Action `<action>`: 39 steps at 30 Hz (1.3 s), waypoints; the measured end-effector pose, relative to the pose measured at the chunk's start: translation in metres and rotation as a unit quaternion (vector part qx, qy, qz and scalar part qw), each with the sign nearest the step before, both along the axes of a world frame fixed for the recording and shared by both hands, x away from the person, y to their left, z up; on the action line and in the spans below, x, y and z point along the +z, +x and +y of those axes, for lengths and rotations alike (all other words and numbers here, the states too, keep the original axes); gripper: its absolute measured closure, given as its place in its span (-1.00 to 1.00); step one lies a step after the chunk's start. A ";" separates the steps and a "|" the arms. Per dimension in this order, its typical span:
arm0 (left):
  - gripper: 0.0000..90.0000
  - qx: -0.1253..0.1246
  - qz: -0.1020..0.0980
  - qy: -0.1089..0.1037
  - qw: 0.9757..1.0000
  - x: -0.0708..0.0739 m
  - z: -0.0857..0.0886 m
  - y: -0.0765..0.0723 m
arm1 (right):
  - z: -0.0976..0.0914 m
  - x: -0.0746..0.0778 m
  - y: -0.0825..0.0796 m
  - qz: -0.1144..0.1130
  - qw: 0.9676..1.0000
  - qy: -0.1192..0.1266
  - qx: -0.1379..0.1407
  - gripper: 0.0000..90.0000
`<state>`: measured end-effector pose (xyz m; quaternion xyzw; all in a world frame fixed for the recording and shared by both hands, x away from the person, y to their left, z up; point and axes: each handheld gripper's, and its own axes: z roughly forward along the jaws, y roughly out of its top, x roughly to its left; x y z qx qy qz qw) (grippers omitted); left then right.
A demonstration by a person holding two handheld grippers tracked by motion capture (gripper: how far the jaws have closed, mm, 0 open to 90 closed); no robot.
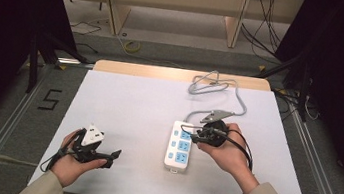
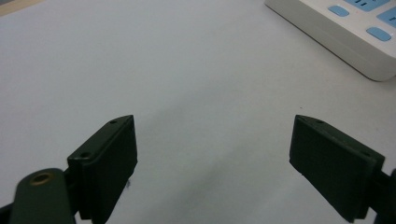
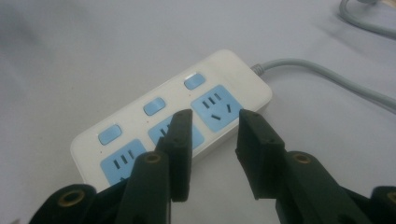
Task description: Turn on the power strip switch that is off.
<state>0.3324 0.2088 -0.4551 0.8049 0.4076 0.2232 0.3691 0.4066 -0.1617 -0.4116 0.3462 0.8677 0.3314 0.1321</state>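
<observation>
right gripper (image 3: 212,154) stands part open, holding nothing, over the power strip (image 1: 179,146) at mid table; left gripper (image 2: 212,163) gapes wide, empty. we judge a square, centred approach over the strip body best

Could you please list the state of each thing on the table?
Power strip: flat on the table, all three sockets free, nothing plugged in.
Cord: attached to the strip, loosely coiled at the far edge.
Left claw: open, holding nothing.
Right claw: open above the strip, holding nothing.
</observation>
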 end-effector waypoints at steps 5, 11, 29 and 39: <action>-0.67 -0.002 0.000 0.001 1.000 0.000 0.000 0.000 | -0.009 -0.001 -0.003 -0.003 1.000 0.009 -0.008 0.38; -0.67 -0.002 0.001 0.000 1.000 0.000 0.000 0.000 | -0.021 -0.002 -0.006 -0.010 1.000 0.022 -0.014 0.29; -0.67 -0.004 0.004 0.001 1.000 -0.001 0.000 0.000 | -0.053 -0.010 -0.018 -0.035 0.998 0.043 -0.022 0.03; -0.67 -0.005 0.005 0.001 1.000 -0.001 0.000 0.000 | -0.074 -0.015 -0.031 -0.053 0.996 0.066 -0.031 -0.10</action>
